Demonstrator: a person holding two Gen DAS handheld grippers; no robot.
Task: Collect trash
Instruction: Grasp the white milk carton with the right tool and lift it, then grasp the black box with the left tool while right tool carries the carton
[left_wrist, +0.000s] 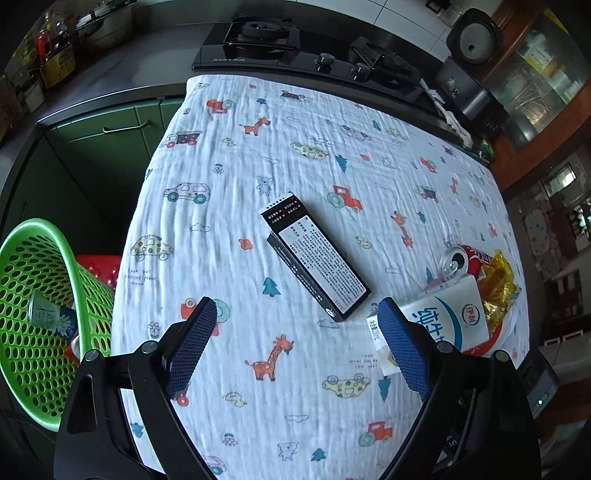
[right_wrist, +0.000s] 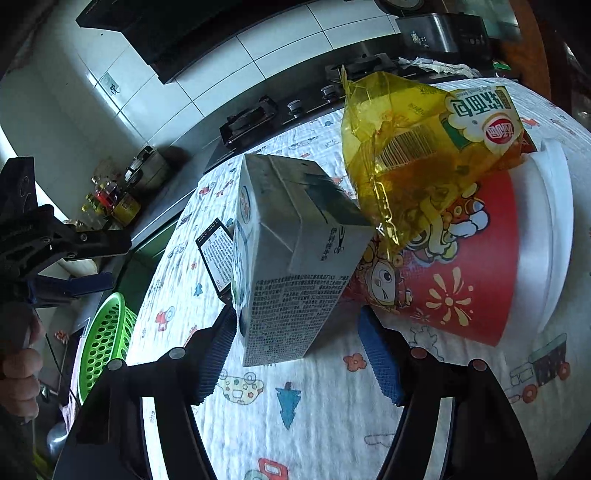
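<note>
Trash was partly collected: one can (left_wrist: 50, 314) lay in the green basket (left_wrist: 22, 369) (beside the tabletop (left_wrist: 229, 155)). Milk carton (right_wrist: 291, 258), black box (left_wrist: 316, 258), soda can (left_wrist: 460, 260), yellow wrapper (right_wrist: 417, 147) and red paper tub (right_wrist: 480, 266) remained; the right hand-held gripper (right_wrist: 299, 350) stood open around the carton, the left hand-held gripper (left_wrist: 299, 343) open and empty.

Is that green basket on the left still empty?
No, the green basket already holds a small can lying inside it, seen in the left wrist view.

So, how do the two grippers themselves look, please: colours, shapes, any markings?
Both the left gripper and the right gripper have glossy black angular frames with round silver-grey bolts. Their pads are blue, long and finely ribbed. No cables or markings show.
</note>
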